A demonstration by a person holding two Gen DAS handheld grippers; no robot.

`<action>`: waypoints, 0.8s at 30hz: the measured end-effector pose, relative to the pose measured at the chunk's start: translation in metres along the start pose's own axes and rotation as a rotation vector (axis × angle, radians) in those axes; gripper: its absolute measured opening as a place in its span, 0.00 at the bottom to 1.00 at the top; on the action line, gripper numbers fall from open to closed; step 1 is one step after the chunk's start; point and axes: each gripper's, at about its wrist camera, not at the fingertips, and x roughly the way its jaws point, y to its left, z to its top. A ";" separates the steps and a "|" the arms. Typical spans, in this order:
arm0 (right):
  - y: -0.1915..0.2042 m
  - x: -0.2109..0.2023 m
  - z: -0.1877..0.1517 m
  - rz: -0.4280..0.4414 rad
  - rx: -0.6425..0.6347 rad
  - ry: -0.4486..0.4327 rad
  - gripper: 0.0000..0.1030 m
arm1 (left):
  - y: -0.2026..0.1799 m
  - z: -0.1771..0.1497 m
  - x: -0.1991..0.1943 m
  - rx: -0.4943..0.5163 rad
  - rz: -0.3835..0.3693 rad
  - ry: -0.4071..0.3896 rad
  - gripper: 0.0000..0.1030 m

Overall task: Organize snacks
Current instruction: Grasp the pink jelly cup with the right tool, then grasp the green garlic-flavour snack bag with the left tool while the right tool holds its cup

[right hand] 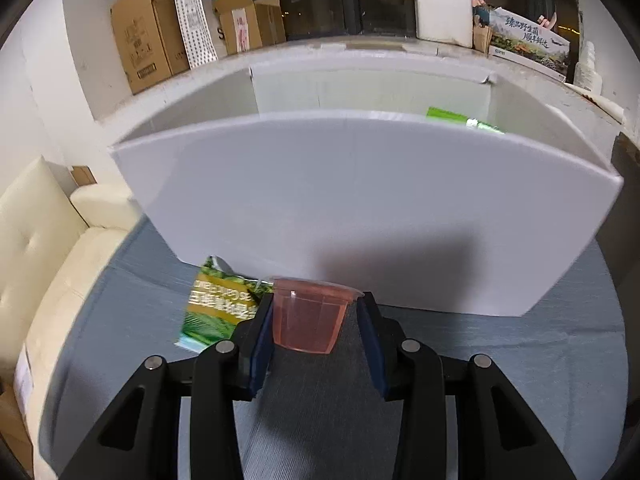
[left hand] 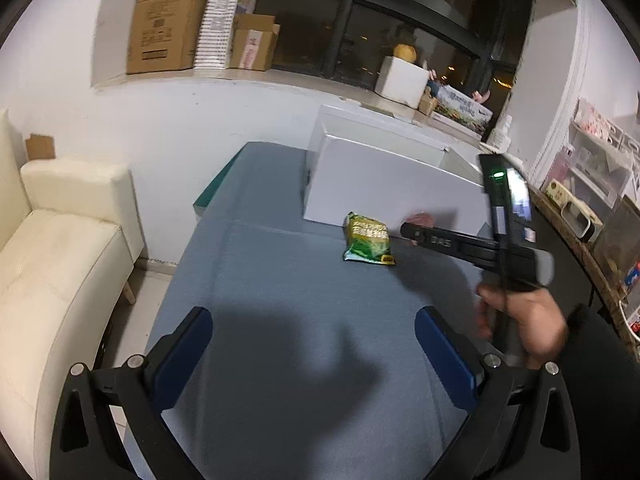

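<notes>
A small clear plastic cup of pink jelly (right hand: 310, 318) is sitting pinched btwn the blue pads of the right gripper (right hand: 316, 320), above the blue-grey tablecloth (right hand: 120, 320), just in front of the big white open-top box (right hand: 360, 208). A green foil snack bag (right hand: 218, 308) is lying flat just left of the cup, near the box wall. Another green pack (right hand: 464, 120) is showing inside the box. Left gripper (left hand: 314, 344) is hovering wide open w/ nothing in it, over the cloth.
</notes>
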 end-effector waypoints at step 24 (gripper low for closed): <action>-0.095 -0.121 -0.038 -0.008 0.116 -0.134 0.43 | -0.090 0.067 0.195 0.185 0.085 0.174 1.00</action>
